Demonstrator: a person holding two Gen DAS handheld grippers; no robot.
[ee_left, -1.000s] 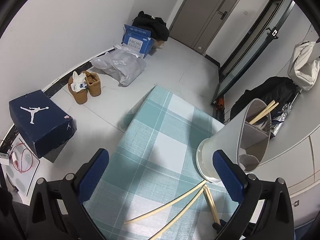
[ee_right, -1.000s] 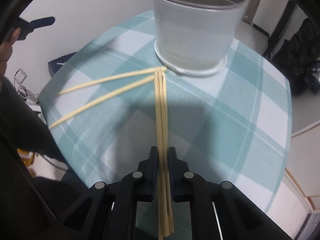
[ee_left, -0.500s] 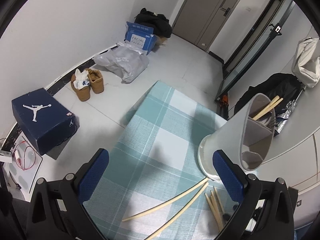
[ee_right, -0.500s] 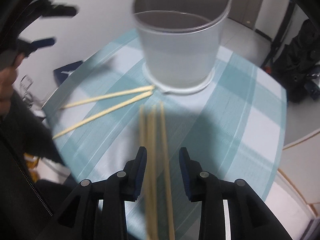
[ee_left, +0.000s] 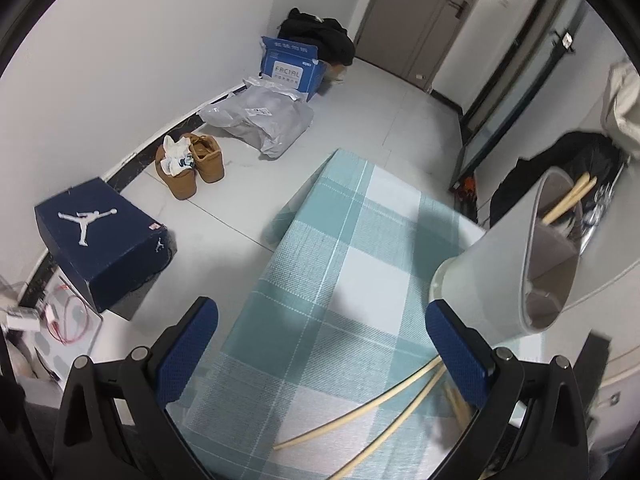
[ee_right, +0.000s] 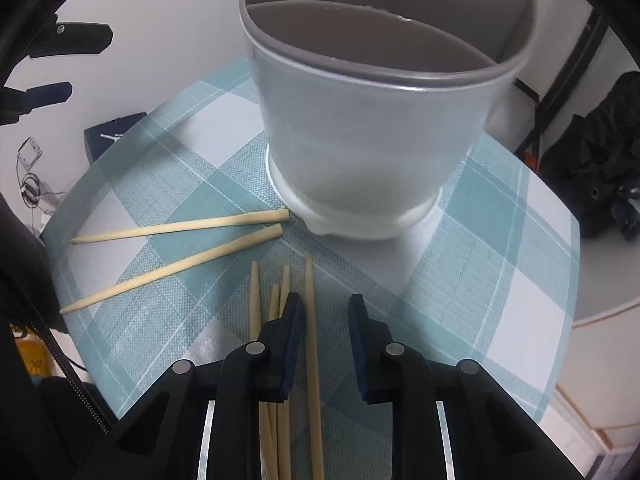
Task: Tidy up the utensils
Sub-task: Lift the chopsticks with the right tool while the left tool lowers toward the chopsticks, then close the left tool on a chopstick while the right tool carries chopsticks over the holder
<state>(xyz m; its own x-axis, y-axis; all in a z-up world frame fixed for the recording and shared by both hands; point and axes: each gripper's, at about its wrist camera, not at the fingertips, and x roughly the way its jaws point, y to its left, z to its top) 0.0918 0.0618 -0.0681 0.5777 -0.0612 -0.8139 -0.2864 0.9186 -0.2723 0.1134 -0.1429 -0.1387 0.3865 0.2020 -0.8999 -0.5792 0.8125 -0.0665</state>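
Right wrist view showed the right gripper (ee_right: 324, 312) fingers apart, just closing around loose chopsticks (ee_right: 310, 320) by the holder (ee_right: 372, 128).

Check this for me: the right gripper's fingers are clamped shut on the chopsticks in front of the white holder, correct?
Not quite. The right wrist view shows the right gripper with its fingers apart, pressing on nothing; the chopsticks lie loose on the tablecloth in front of the white holder.
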